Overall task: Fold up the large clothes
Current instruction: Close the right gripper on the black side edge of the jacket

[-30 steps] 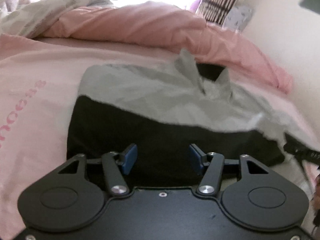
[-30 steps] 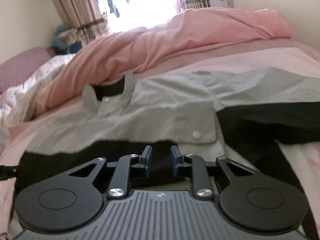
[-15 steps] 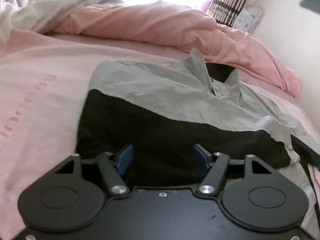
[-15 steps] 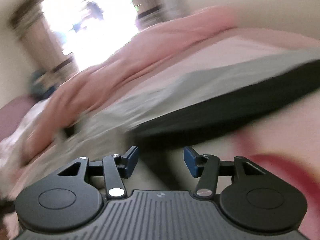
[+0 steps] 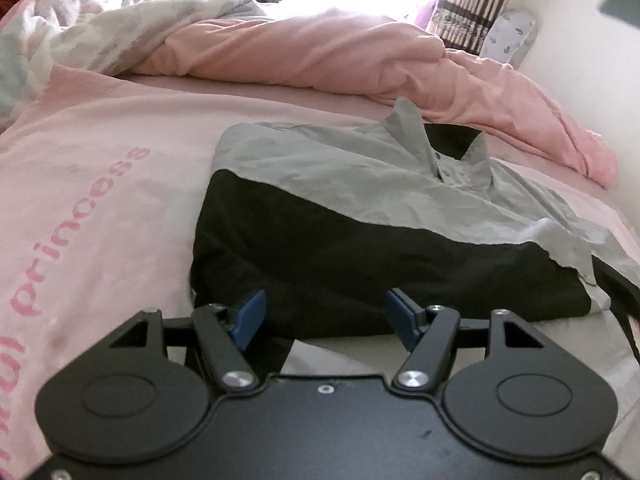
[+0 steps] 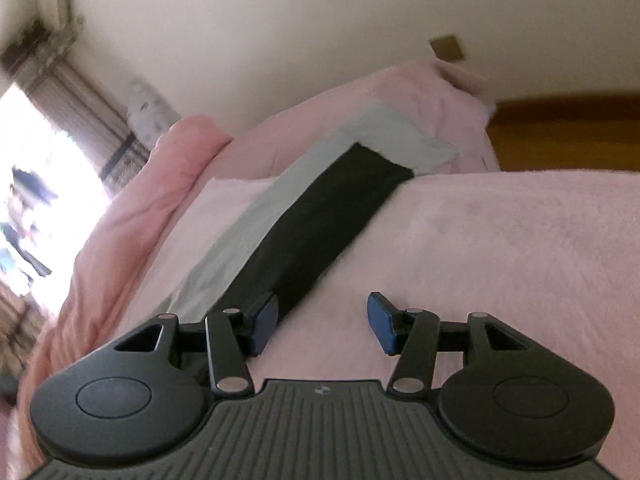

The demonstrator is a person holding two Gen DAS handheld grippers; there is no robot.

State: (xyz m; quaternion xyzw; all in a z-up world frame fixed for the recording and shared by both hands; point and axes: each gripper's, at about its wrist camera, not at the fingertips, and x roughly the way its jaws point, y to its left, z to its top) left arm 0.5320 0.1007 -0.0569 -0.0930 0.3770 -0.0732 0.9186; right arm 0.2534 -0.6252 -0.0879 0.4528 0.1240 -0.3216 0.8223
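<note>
Shirt (image 5: 344, 216), grey above and black below, lies spread on the pink bed sheet (image 5: 104, 208), its collar (image 5: 424, 136) standing up toward the far side of the bed. One sleeve (image 6: 320, 216) stretches out flat across the sheet toward the bed's far edge, grey along one side and black along the other. A crumpled pink blanket (image 5: 360, 60) is heaped along the far side of the bed just behind the collar, with a pale patterned quilt (image 5: 80, 28) bunched at the far left corner. Striped curtains (image 5: 476, 4) hang beside a bright window beyond.

Left gripper (image 5: 324, 316) hovers at the shirt's black near hem, jaws wide apart and empty. Right gripper (image 6: 322, 322) is also spread wide and holds nothing; its left finger sits at the near end of the sleeve, the other over bare sheet.
</note>
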